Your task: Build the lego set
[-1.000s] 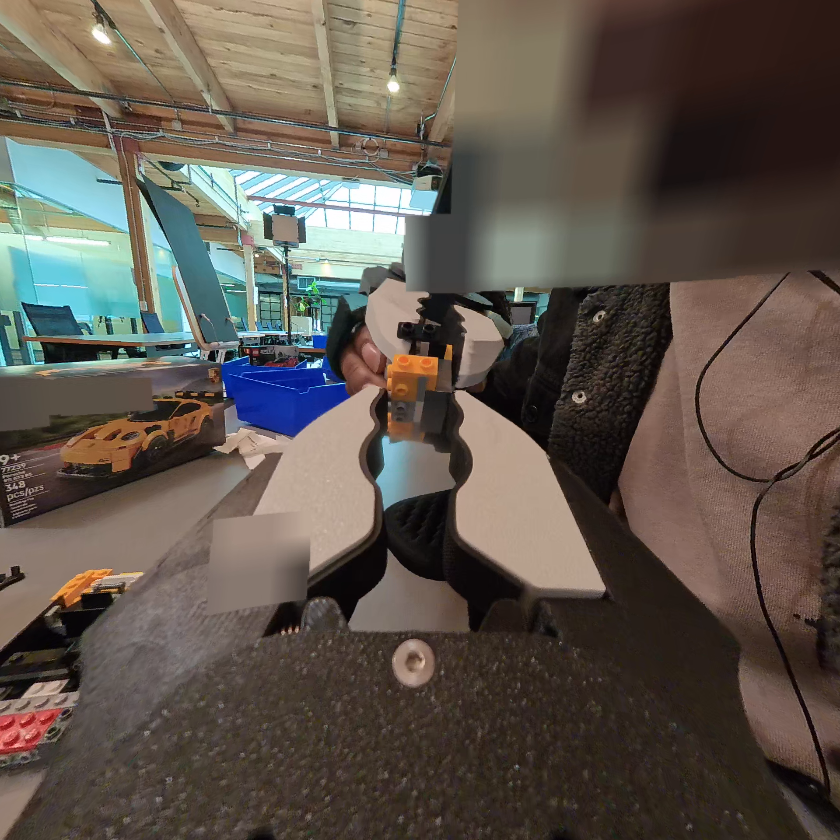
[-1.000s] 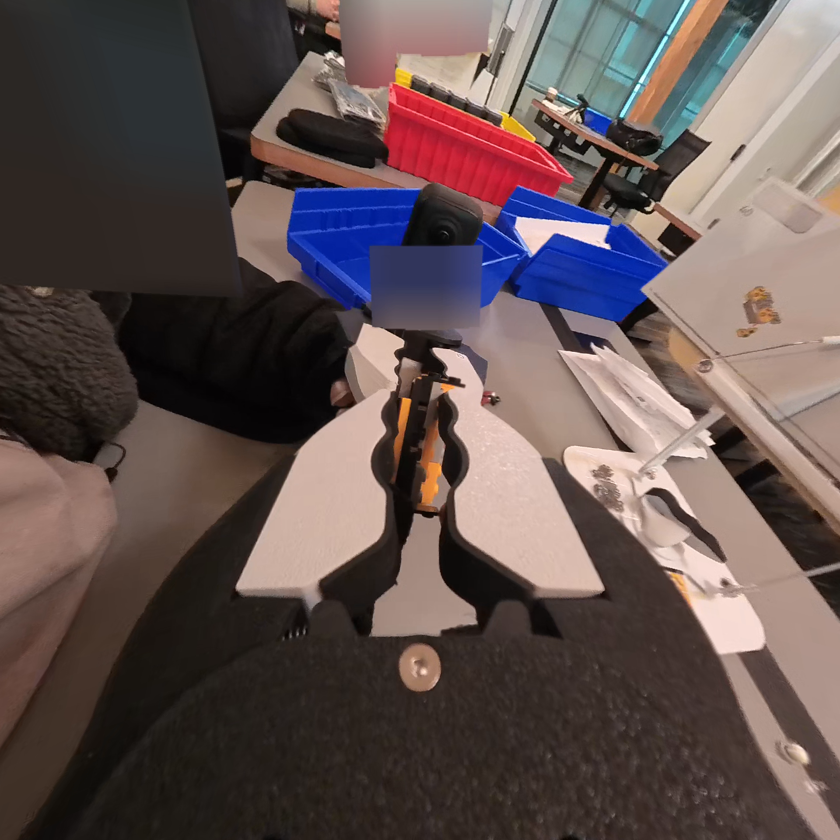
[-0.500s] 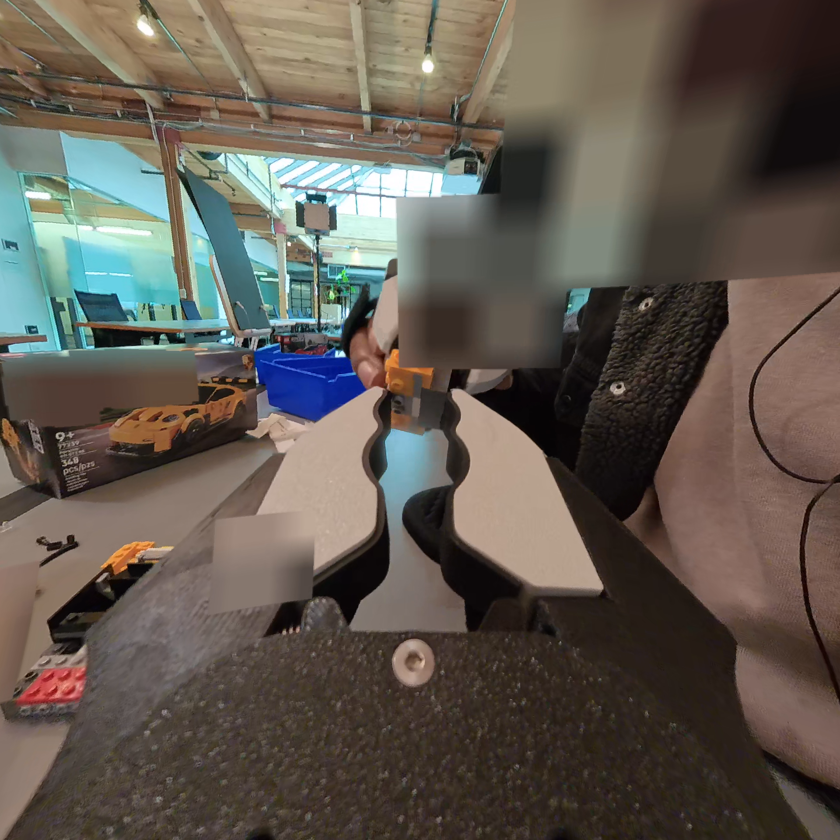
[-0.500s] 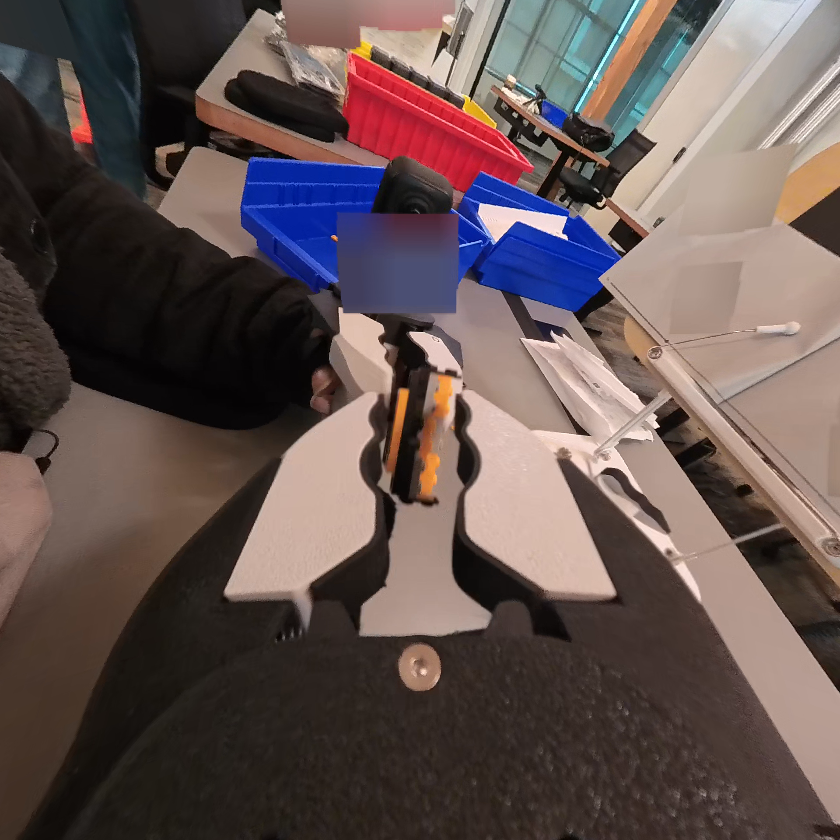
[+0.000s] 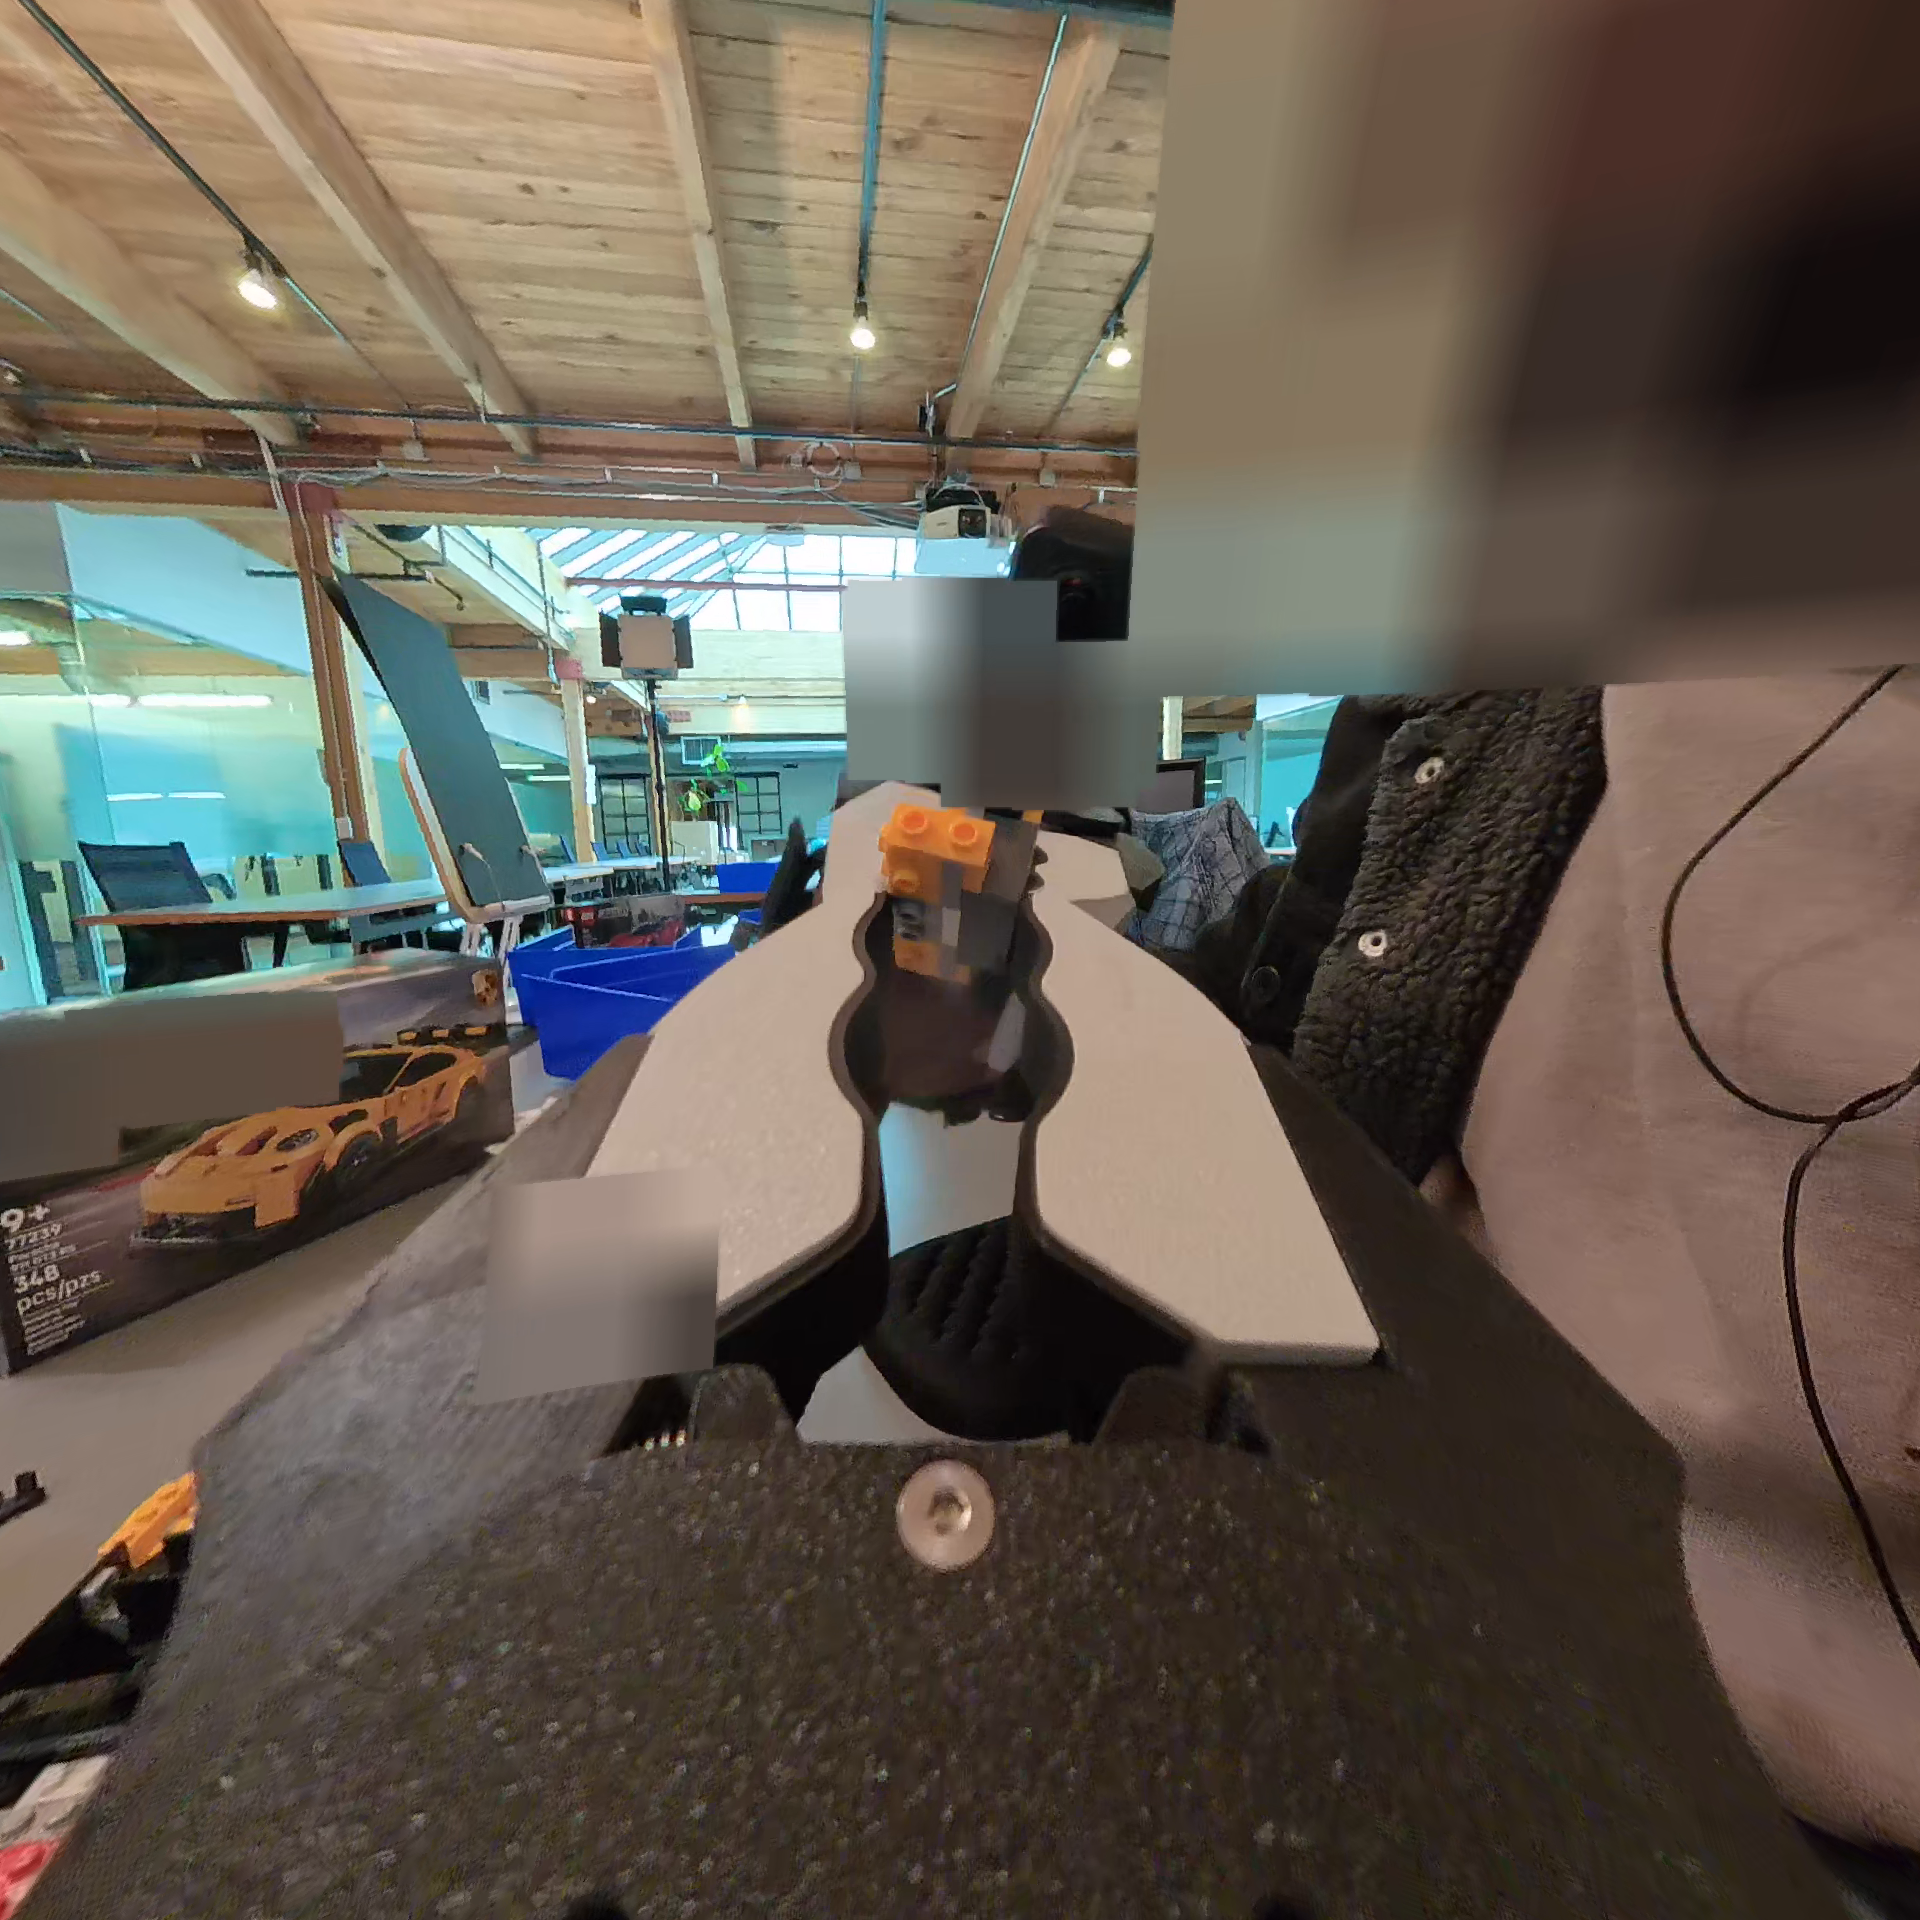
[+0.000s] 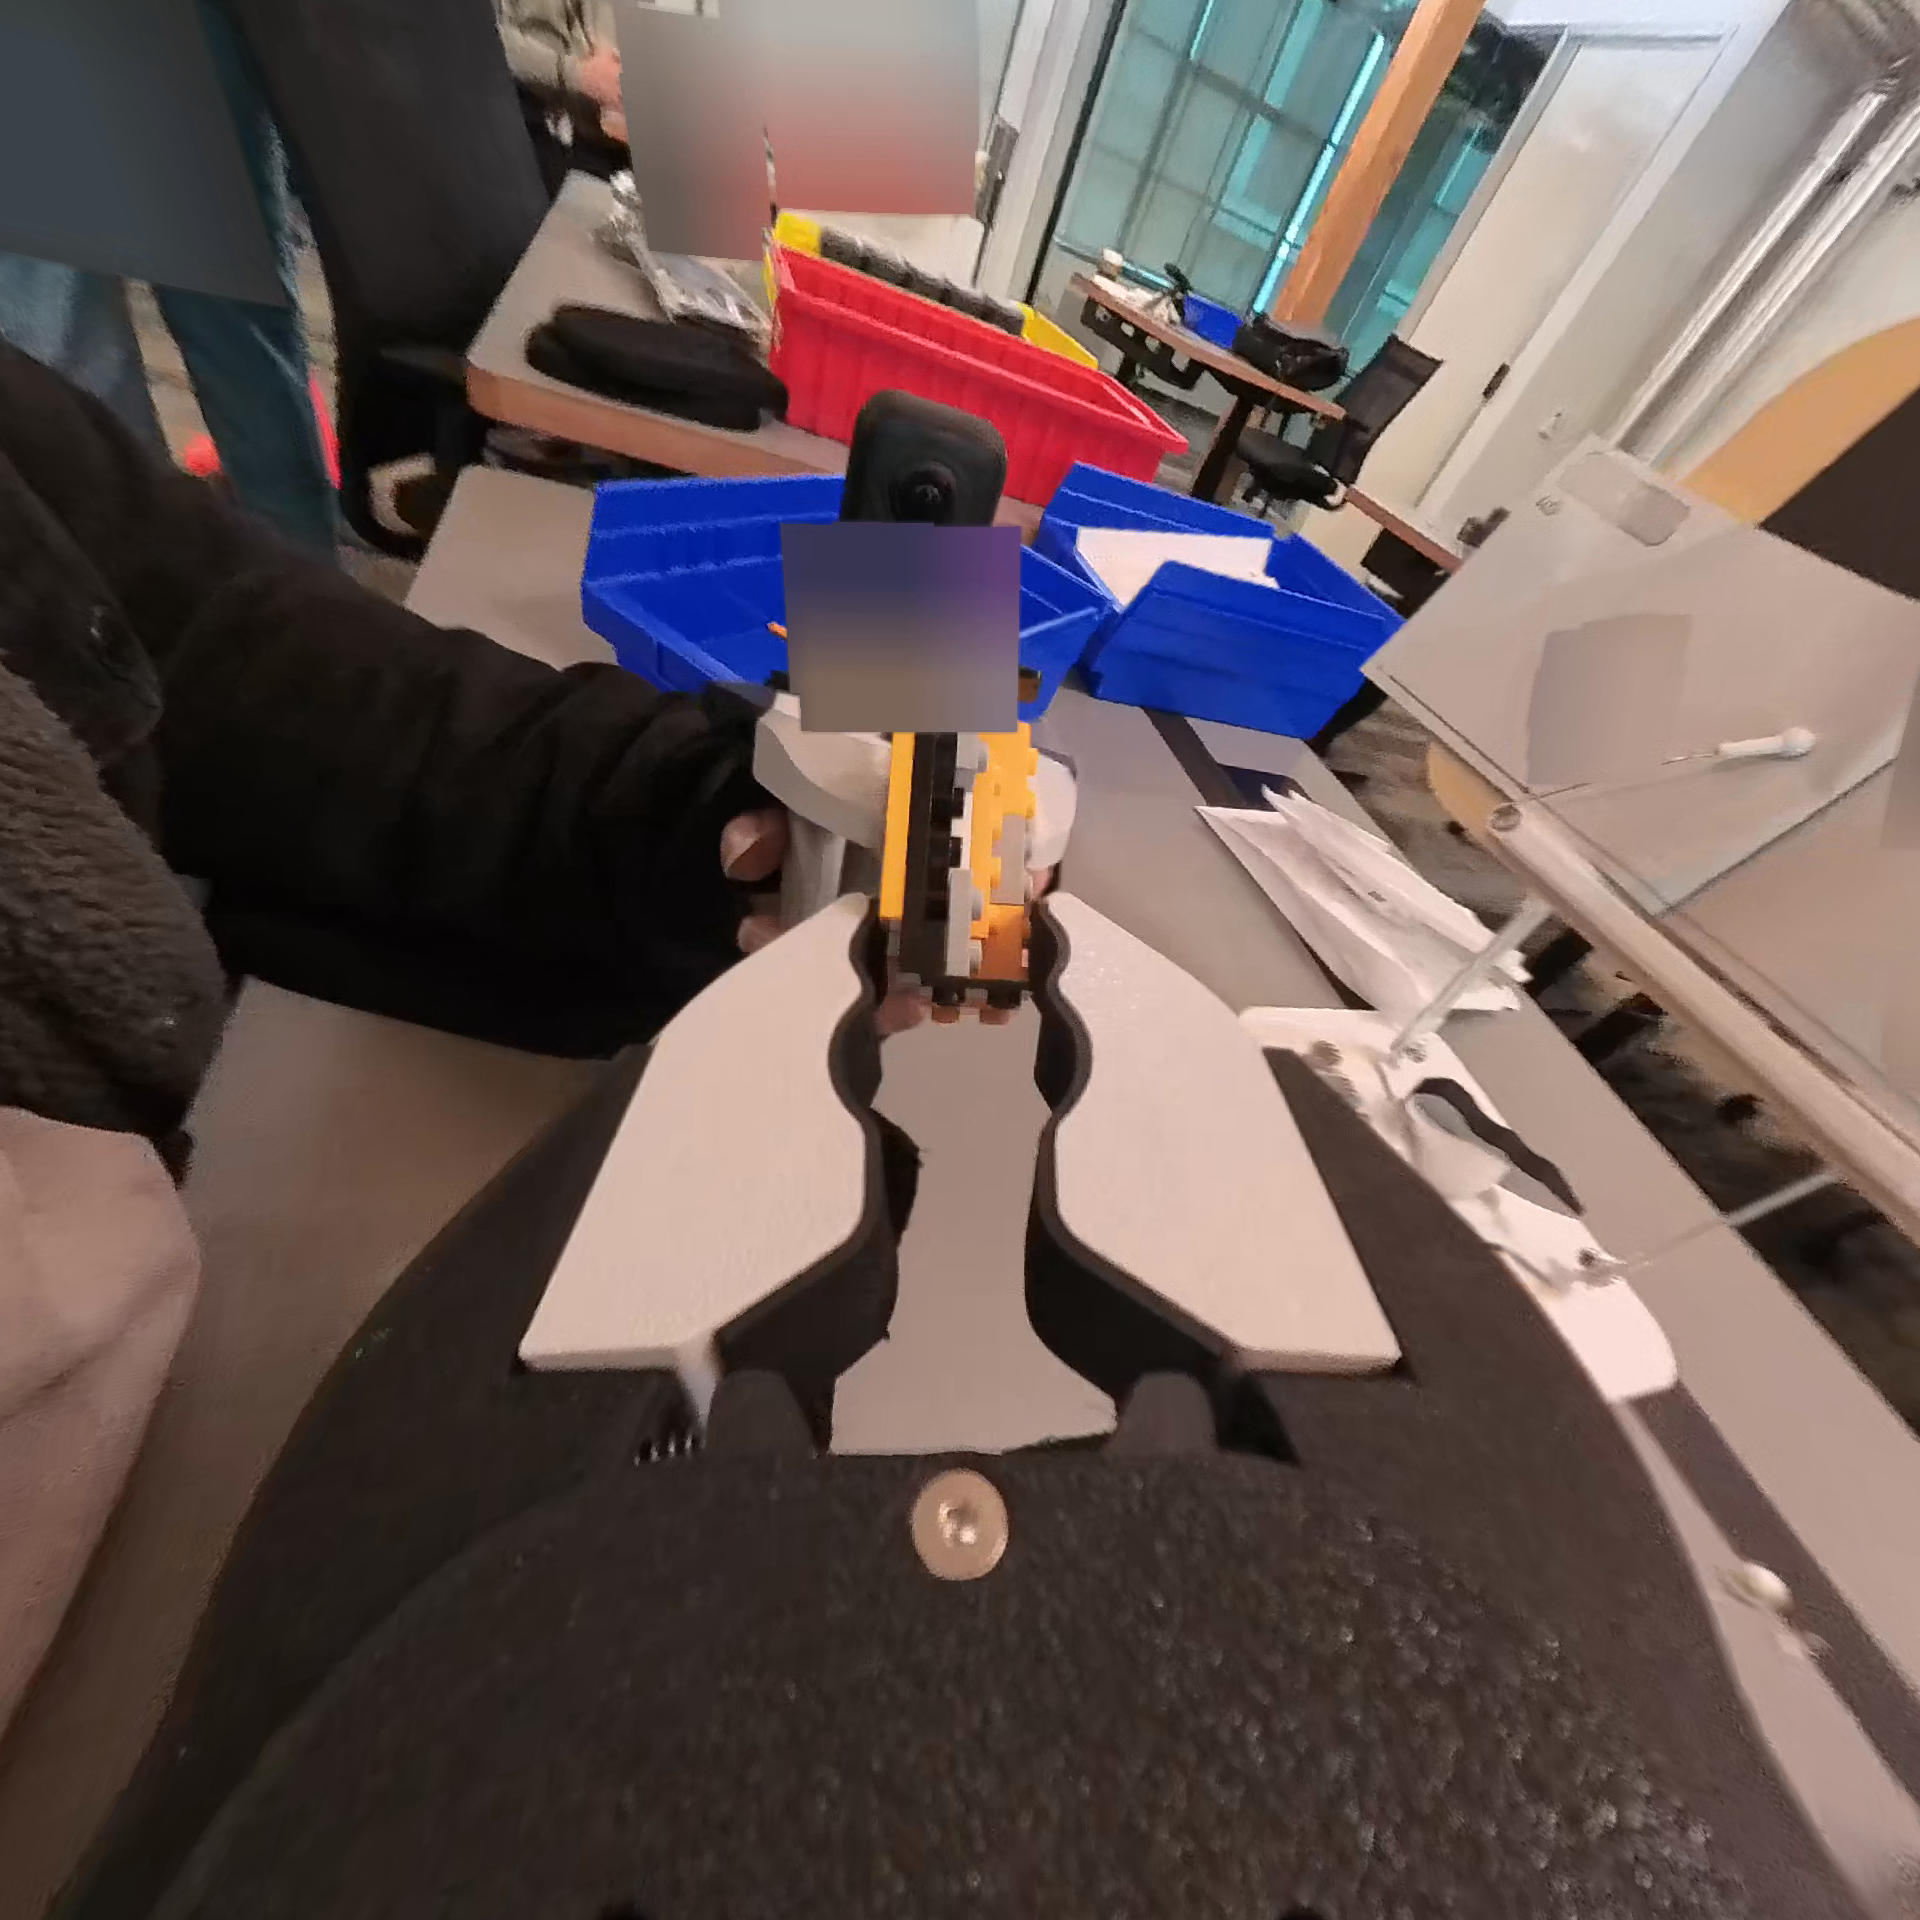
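A partly built lego assembly (image 6: 956,862) of orange, black and grey bricks is held in the air between the two grippers, which face each other. My right gripper (image 6: 956,920) is shut on its near end, at the fingertips. My left gripper (image 5: 951,894) is shut on the other end, where orange and grey bricks (image 5: 935,883) stick up past the tips. In the right wrist view the left gripper's white fingers (image 6: 821,800) and camera (image 6: 925,468) show behind the assembly, held by a hand in a black sleeve (image 6: 436,810). In the left wrist view the right gripper is mostly hidden.
The lego box with an orange car (image 5: 260,1122) stands on the grey table at left, with loose bricks (image 5: 145,1527) nearer. Blue bins (image 6: 1226,623), a red bin (image 6: 956,384), paper sheets (image 6: 1351,894) and a clear panel (image 6: 1662,727) lie beyond. The person's torso (image 5: 1662,1143) is close at right.
The assembly has turned between the grippers, so its studded side now faces the right wrist view. It sits nearer the right gripper's tips. Both grippers stay shut on it.
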`<act>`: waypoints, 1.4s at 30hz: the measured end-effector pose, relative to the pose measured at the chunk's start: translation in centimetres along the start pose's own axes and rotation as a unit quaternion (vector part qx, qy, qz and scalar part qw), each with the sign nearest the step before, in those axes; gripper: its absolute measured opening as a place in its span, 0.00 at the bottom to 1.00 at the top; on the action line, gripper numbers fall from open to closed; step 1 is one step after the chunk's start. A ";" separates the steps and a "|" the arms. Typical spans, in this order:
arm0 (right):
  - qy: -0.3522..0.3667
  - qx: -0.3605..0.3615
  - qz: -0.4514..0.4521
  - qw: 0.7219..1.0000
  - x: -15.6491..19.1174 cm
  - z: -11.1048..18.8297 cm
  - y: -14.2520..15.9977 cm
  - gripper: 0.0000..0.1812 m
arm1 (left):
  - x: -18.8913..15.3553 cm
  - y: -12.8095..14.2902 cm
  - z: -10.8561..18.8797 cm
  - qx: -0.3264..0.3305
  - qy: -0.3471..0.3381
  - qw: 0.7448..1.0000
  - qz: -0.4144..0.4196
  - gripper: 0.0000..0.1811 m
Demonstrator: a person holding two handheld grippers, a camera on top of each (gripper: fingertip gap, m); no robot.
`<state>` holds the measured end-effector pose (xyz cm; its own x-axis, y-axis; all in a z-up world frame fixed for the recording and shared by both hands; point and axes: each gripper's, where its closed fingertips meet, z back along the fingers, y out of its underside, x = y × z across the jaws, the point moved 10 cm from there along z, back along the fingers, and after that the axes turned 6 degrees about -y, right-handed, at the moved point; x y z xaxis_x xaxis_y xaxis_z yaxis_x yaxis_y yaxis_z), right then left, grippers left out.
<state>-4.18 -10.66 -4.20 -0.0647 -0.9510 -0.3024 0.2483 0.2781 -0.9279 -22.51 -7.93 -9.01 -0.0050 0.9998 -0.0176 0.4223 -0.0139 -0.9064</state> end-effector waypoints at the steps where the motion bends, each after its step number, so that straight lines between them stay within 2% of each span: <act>1: 0.014 0.014 0.017 1.000 0.2 0.1 -0.2 0.14 | 0.0 -0.1 0.0 0.008 -0.001 1.000 0.004 0.12; 2: 0.033 0.033 0.042 0.998 0.3 0.2 -0.4 0.14 | 0.0 -0.2 0.1 0.018 -0.005 1.000 0.007 0.12; 6: 0.107 0.133 0.160 0.972 0.3 0.2 0.3 0.14 | 0.1 -0.4 0.3 0.077 -0.045 0.995 0.034 0.27; 11: 0.130 0.196 0.271 0.933 0.2 -1.0 3.1 0.14 | 0.6 0.9 -0.1 0.127 -0.127 0.979 0.092 0.28; 13: 0.121 0.195 0.276 0.933 -0.2 -1.6 4.1 0.14 | 1.1 1.7 -0.1 0.159 -0.150 0.971 0.099 0.27; 15: 0.110 0.186 0.280 0.935 -1.1 -2.1 5.0 0.14 | 1.9 2.3 0.1 0.173 -0.188 0.960 0.118 0.19; 18: 0.089 0.174 0.284 0.939 -2.4 -3.0 5.9 0.14 | 2.8 2.7 0.9 0.163 -0.218 0.950 0.153 0.18; 22: 0.067 0.154 0.278 0.946 -2.9 -2.8 5.3 0.14 | 2.8 2.4 1.0 0.134 -0.212 0.952 0.177 0.17; 27: 0.072 0.105 0.226 0.966 -2.1 -1.3 4.1 0.15 | 2.1 1.9 -0.2 0.095 -0.179 0.954 0.220 0.17; 31: 0.057 0.062 0.124 0.989 -2.5 -0.2 4.4 0.16 | 2.6 2.6 0.0 0.057 -0.175 0.950 0.252 0.17; 33: 0.040 0.043 0.041 0.997 -3.0 0.3 5.2 0.21 | 3.0 3.1 0.4 0.035 -0.166 0.951 0.259 0.17; 36: -0.009 0.013 -0.080 0.997 -4.2 0.7 6.2 0.25 | 3.6 3.3 0.5 0.038 -0.146 0.967 0.203 0.17; 39: -0.074 -0.012 -0.188 0.979 -5.2 0.4 6.6 0.29 | 3.8 3.0 0.0 0.044 -0.120 0.983 0.129 0.17; 40: -0.089 -0.017 -0.206 0.974 -5.3 0.2 6.7 0.28 | 3.9 3.0 -0.2 0.054 -0.114 0.986 0.110 0.17; 42: -0.096 -0.009 -0.210 0.973 -5.3 -0.2 7.0 0.21 | 4.3 3.1 -0.6 0.067 -0.099 0.990 0.080 0.17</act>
<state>-2.32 -3.60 -9.17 0.0245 -0.9886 0.1484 0.2219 -0.1394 -0.9650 -20.72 -3.63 -11.66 -0.1309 0.9628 -0.2365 0.3089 -0.1871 -0.9325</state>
